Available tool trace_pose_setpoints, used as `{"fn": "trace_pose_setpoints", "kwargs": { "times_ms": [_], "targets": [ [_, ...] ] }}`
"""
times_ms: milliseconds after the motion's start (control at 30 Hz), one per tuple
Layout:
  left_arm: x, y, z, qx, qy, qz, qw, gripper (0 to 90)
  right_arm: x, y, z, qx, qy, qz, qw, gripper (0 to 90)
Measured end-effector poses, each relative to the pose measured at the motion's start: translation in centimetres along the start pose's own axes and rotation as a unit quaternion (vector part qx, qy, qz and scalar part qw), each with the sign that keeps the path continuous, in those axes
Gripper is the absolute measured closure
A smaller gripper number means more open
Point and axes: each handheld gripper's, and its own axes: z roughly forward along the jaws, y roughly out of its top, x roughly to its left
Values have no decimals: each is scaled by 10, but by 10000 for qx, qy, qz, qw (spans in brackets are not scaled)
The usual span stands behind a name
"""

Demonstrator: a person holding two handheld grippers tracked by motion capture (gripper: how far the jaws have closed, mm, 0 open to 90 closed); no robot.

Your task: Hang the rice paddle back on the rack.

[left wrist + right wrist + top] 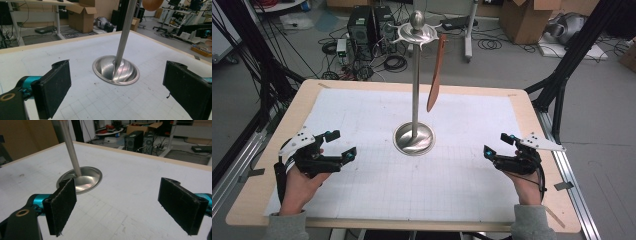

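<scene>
High view: spatula (435,75) hangs from the stand (414,137) at mid-bench, untouched. My left tongs (341,145) and right tongs (495,145) sit wide and empty, well apart from it. I judge all the handling is yet to do.

Grey floor (512,65) with cables, cardboard boxes (527,17), perhaps 2 computer towers (371,25).

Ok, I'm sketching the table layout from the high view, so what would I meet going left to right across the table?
Left gripper, held open → metal stand on its round base at the table's middle → brown spatula hanging from the stand's top → right gripper, also open.
</scene>
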Motion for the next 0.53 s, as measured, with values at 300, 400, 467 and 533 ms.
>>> {"fn": "trace_pose_setpoints", "kwargs": {
  "times_ms": [300,400,467,533],
  "targets": [
    [10,-8,-2,0,130,-91,9999,83,-12,-9,-14,-71,-339,41,9994,141],
    [12,-9,-3,1,173,-115,9998,83,-16,-12,-18,-135,-403,151,9990,141],
    [13,-10,-2,3,194,-126,9997,83,-17,-13,-18,-147,-424,155,9989,141],
    [13,-10,-2,12,189,-111,9998,83,-17,-13,-17,-120,-425,142,9989,141]
  ]
}}
